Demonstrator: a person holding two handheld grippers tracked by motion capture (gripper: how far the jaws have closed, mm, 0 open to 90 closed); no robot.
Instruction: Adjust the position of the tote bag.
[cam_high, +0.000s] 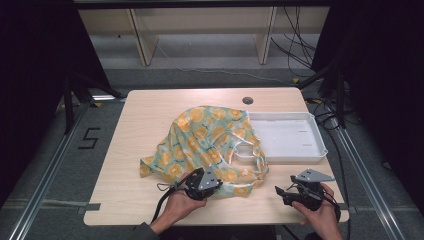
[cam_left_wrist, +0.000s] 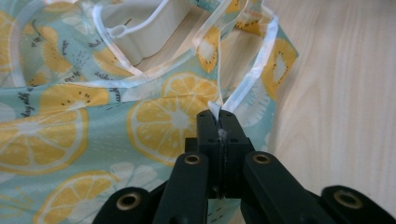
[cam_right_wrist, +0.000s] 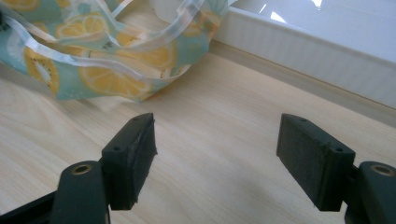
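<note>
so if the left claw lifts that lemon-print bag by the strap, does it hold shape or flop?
Probably flops: the lemon-print bag lies crumpled in soft folds, partly draped over the white tray. Likely light, as the material looks thin. The left claw is shut on the translucent strap, which looks glossy and might slip.

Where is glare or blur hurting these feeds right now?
High view: even light, dark surroundings, slightly soft. Left gripper view: the bag print is sharp, the left claw base blurred. Right gripper view: glare on the white tray, the right claw pads soft.
</note>
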